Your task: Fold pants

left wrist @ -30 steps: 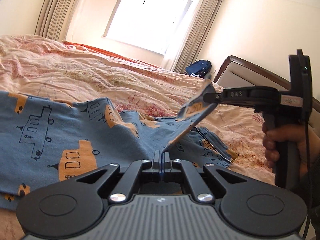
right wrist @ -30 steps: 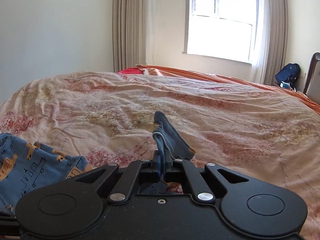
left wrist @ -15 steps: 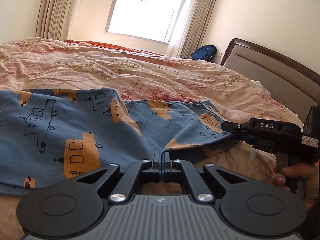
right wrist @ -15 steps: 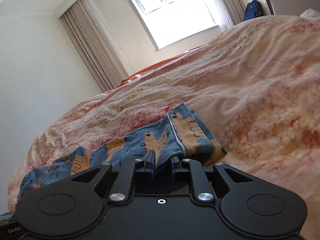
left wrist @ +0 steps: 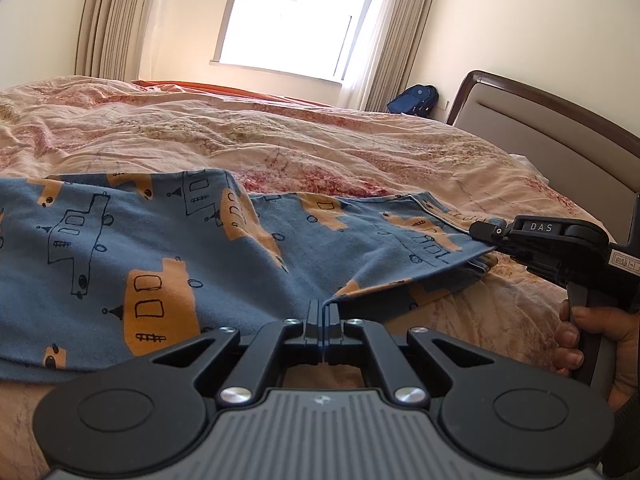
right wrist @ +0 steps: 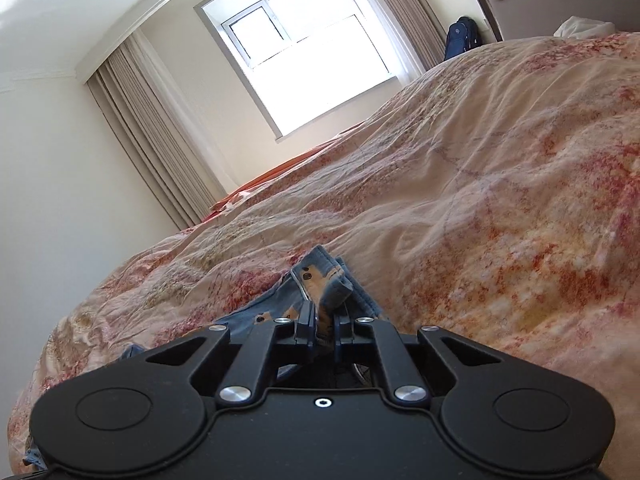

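Observation:
Blue pants (left wrist: 160, 248) printed with orange boats lie spread over the bed, one layer folded across another. My left gripper (left wrist: 323, 312) is shut on the near edge of the cloth, low over the bed. My right gripper (left wrist: 486, 236) reaches in from the right at the pants' far right corner, and a hand (left wrist: 592, 332) holds its grip. In the right wrist view its jaws (right wrist: 325, 320) are closing, a narrow gap still between them, with bunched hem cloth (right wrist: 320, 276) pressed in that gap.
The pink floral quilt (left wrist: 320, 140) covers the whole bed, wrinkled. A brown headboard (left wrist: 540, 128) stands on the right. A blue backpack (left wrist: 412, 100) sits by the curtains below the bright window (left wrist: 288, 20).
My right gripper came down and rolled, bringing the lifted pants corner down to the bed. Its jaws parted briefly and have narrowed on the cloth. The left gripper barely moved.

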Tool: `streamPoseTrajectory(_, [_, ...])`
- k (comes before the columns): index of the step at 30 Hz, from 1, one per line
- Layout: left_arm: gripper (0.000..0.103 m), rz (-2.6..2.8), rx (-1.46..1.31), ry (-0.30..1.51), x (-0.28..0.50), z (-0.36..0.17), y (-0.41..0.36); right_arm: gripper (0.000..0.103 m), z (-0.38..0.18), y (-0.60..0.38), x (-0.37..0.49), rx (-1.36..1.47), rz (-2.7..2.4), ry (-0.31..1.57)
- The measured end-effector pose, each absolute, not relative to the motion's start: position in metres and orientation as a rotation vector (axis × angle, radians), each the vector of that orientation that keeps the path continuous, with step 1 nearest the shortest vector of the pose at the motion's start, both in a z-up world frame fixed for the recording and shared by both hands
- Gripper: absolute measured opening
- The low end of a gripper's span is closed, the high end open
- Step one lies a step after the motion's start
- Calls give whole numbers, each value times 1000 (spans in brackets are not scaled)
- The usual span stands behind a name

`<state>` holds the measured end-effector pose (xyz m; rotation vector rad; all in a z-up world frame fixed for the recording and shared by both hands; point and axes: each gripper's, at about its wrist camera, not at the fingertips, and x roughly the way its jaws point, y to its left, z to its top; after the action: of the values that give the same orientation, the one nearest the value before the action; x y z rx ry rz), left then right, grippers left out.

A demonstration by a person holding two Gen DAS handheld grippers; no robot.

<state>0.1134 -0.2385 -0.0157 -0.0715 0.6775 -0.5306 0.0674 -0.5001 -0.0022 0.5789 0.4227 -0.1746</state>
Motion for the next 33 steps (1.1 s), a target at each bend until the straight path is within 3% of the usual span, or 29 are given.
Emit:
streamPoseTrajectory(7, [4, -561, -106, 706, 118, -22, -232, 15, -21, -498, 71, 521, -204, 494])
streamPoseTrajectory(9, [13, -566, -130, 706, 118, -20, -227, 24, -19, -496, 70, 506, -204, 492])
streamPoseTrajectory(11, [33, -569, -149, 698, 116, -16, -221, 38, -13, -491, 69, 477, -207, 489])
streamPoseTrajectory(12, [40, -566, -159, 691, 115, -13, -217, 50, -8, -487, 68, 457, -205, 487])
streamPoseTrajectory(13, [56, -560, -170, 679, 113, -10, -212, 68, -4, -484, 67, 436, -209, 485])
streamPoseTrajectory(14, [72, -549, -181, 665, 112, -7, -207, 76, 0, -480, 66, 409, -217, 482])
streamPoseTrajectory(15, [77, -533, -189, 649, 110, -3, -201, 85, 5, -476, 65, 384, -219, 478])
streamPoseTrajectory(17, [88, -501, -200, 619, 107, 4, -189, 89, 12, -468, 66, 352, -219, 478])
streamPoseTrajectory(19, [96, -466, -210, 595, 107, 10, -174, 102, 20, -460, 68, 331, -223, 475])
streamPoseTrajectory(20, [103, -438, -214, 581, 107, 14, -165, 102, 25, -455, 69, 319, -221, 468])
streamPoseTrajectory(27, [103, -206, -189, 479, 102, 26, -85, 102, 61, -400, 103, 343, -129, 465])
streamPoseTrajectory(33, [103, 13, -293, 495, 106, 10, 13, 103, 81, -318, 139, 349, 60, 470])
